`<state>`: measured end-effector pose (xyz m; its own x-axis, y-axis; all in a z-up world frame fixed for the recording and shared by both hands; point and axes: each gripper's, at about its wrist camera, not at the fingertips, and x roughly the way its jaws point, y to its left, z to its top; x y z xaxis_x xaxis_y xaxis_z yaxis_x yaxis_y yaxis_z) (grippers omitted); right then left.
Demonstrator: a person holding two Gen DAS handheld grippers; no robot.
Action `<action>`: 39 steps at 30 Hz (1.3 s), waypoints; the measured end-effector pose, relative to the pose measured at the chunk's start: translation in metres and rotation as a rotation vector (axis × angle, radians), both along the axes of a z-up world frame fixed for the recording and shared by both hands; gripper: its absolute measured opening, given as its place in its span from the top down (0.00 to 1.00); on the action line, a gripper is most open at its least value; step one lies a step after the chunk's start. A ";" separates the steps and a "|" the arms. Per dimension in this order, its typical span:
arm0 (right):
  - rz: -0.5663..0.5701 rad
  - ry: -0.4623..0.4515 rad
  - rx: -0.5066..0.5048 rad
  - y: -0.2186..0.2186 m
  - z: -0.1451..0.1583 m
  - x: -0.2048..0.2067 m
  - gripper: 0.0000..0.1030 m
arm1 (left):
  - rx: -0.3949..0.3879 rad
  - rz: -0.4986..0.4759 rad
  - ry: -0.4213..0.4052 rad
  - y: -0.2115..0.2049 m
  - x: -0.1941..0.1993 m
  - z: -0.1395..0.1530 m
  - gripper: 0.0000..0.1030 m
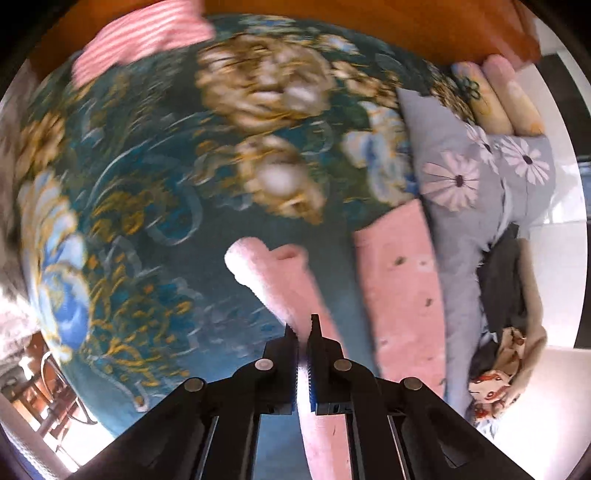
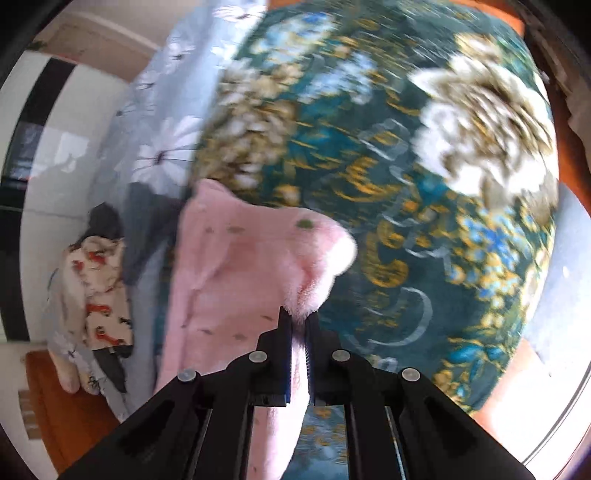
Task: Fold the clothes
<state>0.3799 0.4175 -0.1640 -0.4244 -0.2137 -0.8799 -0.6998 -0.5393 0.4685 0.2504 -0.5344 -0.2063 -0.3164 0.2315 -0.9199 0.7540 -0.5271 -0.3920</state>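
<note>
A fuzzy pink garment (image 1: 399,280) with small green specks lies on a teal floral bedspread (image 1: 155,206). My left gripper (image 1: 303,330) is shut on a rolled pink edge of it (image 1: 273,273), lifted above the bed. In the right wrist view my right gripper (image 2: 298,320) is shut on another part of the same pink garment (image 2: 236,258), which bunches up ahead of the fingers and hangs down below them. Both views are motion-blurred.
A grey-blue quilt with white daisies (image 1: 476,173) lies along the bed's side, also in the right wrist view (image 2: 162,122). A pink-and-white striped cloth (image 1: 140,37) lies at the far end. A cream printed garment (image 2: 99,288) and dark clothes (image 1: 502,280) sit at the bed's edge. There is an orange wooden headboard (image 1: 369,26).
</note>
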 end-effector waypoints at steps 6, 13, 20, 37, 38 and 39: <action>0.019 0.053 0.005 -0.021 0.030 -0.061 0.94 | 0.082 0.024 -0.024 0.007 -0.085 0.000 0.96; 0.084 0.030 0.034 -0.036 0.038 -0.153 0.94 | 0.088 -0.025 -0.025 0.039 -0.200 -0.026 0.96; 0.111 -0.038 0.051 -0.044 0.001 -0.235 0.94 | 0.013 -0.155 -0.022 0.068 -0.272 -0.070 0.96; 0.244 -0.121 0.104 -0.067 -0.069 -0.313 0.90 | 0.051 -0.275 0.208 0.047 -0.245 -0.071 0.38; 0.259 -0.114 0.107 -0.069 -0.067 -0.313 0.88 | 0.022 -0.266 0.227 0.041 -0.230 -0.063 0.35; 0.272 -0.102 0.110 -0.071 -0.065 -0.313 0.78 | -0.011 -0.255 0.235 0.035 -0.215 -0.058 0.33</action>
